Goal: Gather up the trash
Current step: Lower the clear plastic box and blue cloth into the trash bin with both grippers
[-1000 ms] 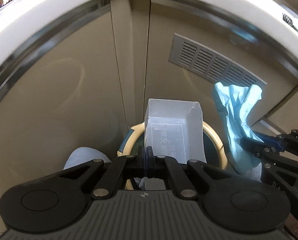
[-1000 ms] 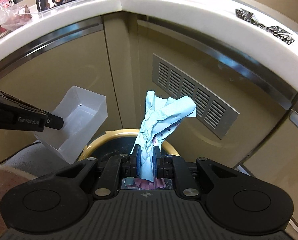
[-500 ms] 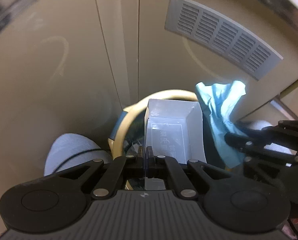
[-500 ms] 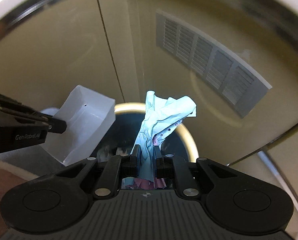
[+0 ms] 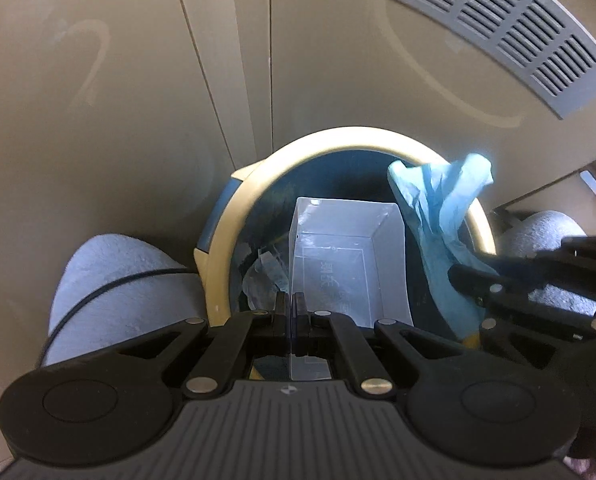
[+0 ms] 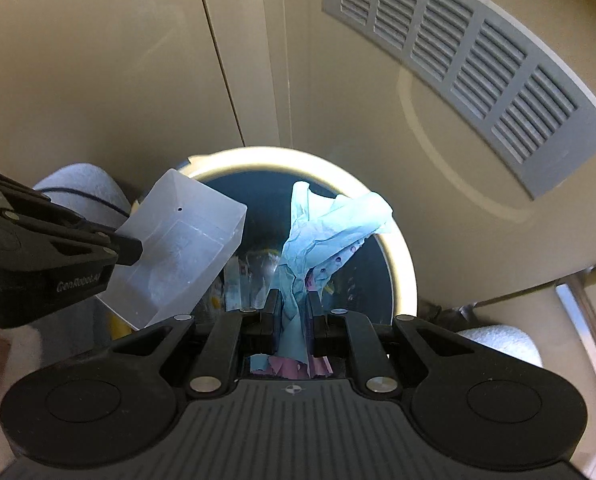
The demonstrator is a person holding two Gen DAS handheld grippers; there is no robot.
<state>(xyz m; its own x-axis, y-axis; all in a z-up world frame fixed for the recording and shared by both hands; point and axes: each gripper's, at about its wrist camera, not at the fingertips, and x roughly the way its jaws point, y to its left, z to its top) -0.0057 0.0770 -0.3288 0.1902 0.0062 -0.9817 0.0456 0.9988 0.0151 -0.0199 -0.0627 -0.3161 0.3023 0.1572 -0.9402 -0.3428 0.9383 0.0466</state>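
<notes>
Left wrist view: the left gripper (image 5: 292, 312) pinches the near wall of a clear plastic tray (image 5: 348, 264), which hangs over the mouth of the yellow-rimmed trash bin (image 5: 233, 220). Right wrist view: the right gripper (image 6: 293, 312) clamps a crumpled blue paper (image 6: 322, 232), its loose end standing up above the bin's dark opening, just beside the tray.

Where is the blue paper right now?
The blue paper is pinched in the right tongs, over the open bin. In the right wrist view it is mid-frame, right of the clear box.
</notes>
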